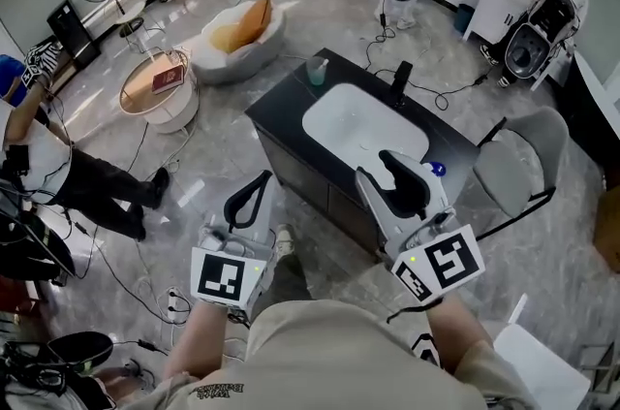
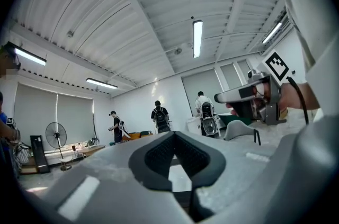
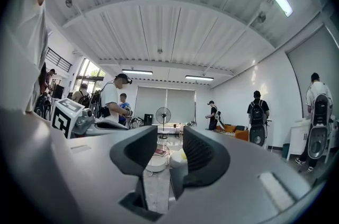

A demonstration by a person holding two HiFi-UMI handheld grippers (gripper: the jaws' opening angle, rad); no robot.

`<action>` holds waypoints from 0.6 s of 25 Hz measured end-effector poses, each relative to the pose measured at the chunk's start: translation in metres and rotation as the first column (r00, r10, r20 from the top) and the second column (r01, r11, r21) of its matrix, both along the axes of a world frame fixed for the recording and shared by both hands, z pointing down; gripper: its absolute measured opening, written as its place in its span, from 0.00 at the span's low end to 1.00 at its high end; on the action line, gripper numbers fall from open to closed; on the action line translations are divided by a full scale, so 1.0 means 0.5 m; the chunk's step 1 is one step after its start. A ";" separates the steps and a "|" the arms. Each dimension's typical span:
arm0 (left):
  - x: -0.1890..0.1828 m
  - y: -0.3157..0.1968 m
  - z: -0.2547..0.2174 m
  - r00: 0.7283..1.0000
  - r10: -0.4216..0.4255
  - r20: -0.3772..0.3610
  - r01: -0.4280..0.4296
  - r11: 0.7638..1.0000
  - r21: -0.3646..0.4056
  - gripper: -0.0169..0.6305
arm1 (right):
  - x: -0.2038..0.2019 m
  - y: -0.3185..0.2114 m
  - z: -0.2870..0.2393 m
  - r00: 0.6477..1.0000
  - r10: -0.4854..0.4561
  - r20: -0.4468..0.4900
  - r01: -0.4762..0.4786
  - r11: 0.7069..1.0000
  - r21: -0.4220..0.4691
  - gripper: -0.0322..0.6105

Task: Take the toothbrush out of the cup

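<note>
Left claw [image 2: 175, 135]: tips together, nothing held. Right claw [image 3: 170, 138]: jaws a little apart, empty; only floor and a far round table [image 3: 153, 162] show through the gap. I hold both up in the air on my side of the bench [image 1: 281, 122]. Cup [image 1: 317, 72] stands on the bench's far corner, well ahead of both claws, beyond the sink [image 1: 363, 122]. Toothbrush too small to make out.
</note>
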State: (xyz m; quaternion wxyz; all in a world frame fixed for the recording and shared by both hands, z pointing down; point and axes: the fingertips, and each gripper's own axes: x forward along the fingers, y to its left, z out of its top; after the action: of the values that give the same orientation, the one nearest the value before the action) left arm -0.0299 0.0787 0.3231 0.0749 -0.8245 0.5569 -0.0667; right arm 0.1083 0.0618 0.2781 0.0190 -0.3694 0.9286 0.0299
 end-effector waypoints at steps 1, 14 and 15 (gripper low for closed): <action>-0.012 -0.019 0.001 1.000 0.004 0.002 -0.004 1.000 -0.002 0.03 | -0.012 -0.022 0.004 1.000 0.003 0.001 -0.003 1.000 -0.008 0.29; -0.193 -0.321 -0.002 0.995 0.099 -0.019 -0.099 0.995 -0.016 0.03 | -0.195 -0.307 0.026 0.994 0.098 -0.045 -0.101 0.993 -0.066 0.29; -0.207 -0.344 -0.005 0.994 0.107 -0.023 -0.107 0.994 -0.015 0.03 | -0.209 -0.330 0.024 0.993 0.108 -0.047 -0.111 0.992 -0.066 0.29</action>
State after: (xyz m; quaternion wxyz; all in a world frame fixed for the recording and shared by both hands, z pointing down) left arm -0.1334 -0.0934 0.3206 0.0655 -0.8544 0.5122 -0.0578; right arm 0.0038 -0.1032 0.2903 -0.0155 -0.4196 0.9076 0.0071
